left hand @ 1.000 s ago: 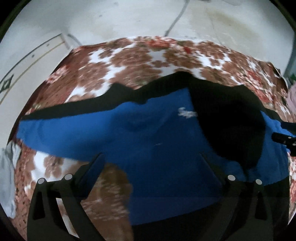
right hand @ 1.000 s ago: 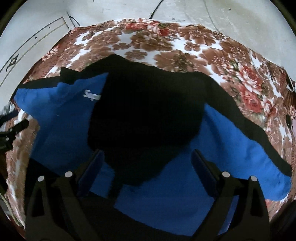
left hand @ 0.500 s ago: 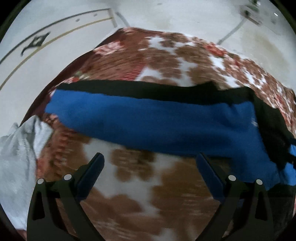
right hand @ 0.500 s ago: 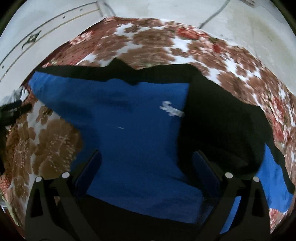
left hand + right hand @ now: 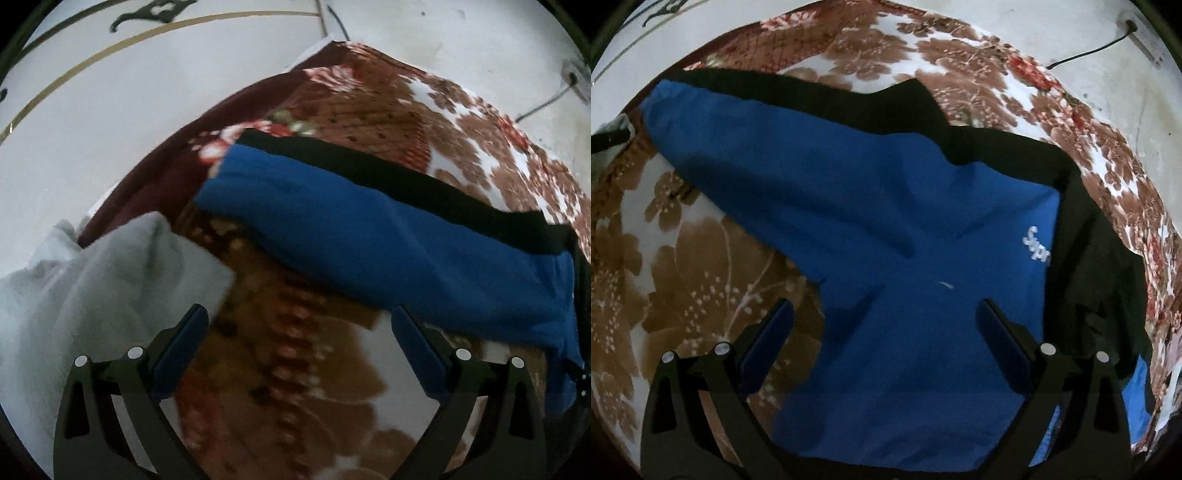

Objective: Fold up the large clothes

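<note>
A blue and black hooded jacket [image 5: 905, 240] lies spread flat on a floral bedspread [image 5: 701, 258]. Its left sleeve [image 5: 369, 229], blue with a black upper band, stretches across the left wrist view up to the cuff at the left. My left gripper [image 5: 299, 328] hangs open over bare bedspread just short of that sleeve, nothing between its fingers. My right gripper [image 5: 884, 325] is open above the jacket's blue chest, near the white logo [image 5: 1036, 245]. The black hood [image 5: 1108, 266] lies at the right.
A pale grey cloth [image 5: 92, 295] lies bunched at the left, close to the left gripper's left finger. The bedspread's edge [image 5: 155, 162] drops to a white tiled floor [image 5: 110, 92]. A black cable [image 5: 1086, 53] runs along the floor beyond the bed.
Both grippers swung left along the jacket. The left one went from the chest past the sleeve to the bedspread near the cuff; the right one moved from the hood to the blue chest.
</note>
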### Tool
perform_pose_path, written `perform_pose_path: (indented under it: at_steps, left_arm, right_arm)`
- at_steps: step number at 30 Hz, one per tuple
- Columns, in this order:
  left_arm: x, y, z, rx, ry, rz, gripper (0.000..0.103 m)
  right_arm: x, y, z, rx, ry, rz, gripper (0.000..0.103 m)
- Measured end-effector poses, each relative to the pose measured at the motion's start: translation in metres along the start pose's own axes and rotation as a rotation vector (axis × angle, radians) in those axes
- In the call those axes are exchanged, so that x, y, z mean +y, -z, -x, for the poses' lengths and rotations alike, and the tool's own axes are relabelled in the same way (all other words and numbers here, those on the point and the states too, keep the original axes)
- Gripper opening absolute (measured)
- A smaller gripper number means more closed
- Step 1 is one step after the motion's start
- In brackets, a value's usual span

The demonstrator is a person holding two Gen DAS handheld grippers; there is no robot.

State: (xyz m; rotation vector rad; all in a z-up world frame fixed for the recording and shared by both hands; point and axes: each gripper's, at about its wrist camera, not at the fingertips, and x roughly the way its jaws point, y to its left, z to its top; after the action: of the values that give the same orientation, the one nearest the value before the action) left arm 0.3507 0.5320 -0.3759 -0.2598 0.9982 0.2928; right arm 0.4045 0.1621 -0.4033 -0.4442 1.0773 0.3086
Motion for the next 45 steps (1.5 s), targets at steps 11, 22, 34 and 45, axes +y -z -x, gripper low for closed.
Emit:
perform_pose_path:
  at_steps: [11,22,34,45]
  left_arm:
    - [0.041,-0.047,-0.055,-0.011,0.164,0.197,0.097]
    - [0.029,-0.09,-0.063,0.034,0.175,0.259,0.019]
    - [-0.086,-0.122,0.029,-0.074,0.373,0.078,0.013]
    - [-0.258,-0.124,0.128,-0.184,0.586,-0.102,0.012]
  right_arm:
    - [0.036,0.002,-0.025,0.024,0.138,0.099,0.098]
    - [0.063,0.003,-0.032,-0.001,0.231,0.164,0.098]
    - [0.053,-0.006,-0.047,0.07,0.121,0.071,0.098]
    - [0.049,-0.003,-0.05,0.066,0.063,0.06,0.098]
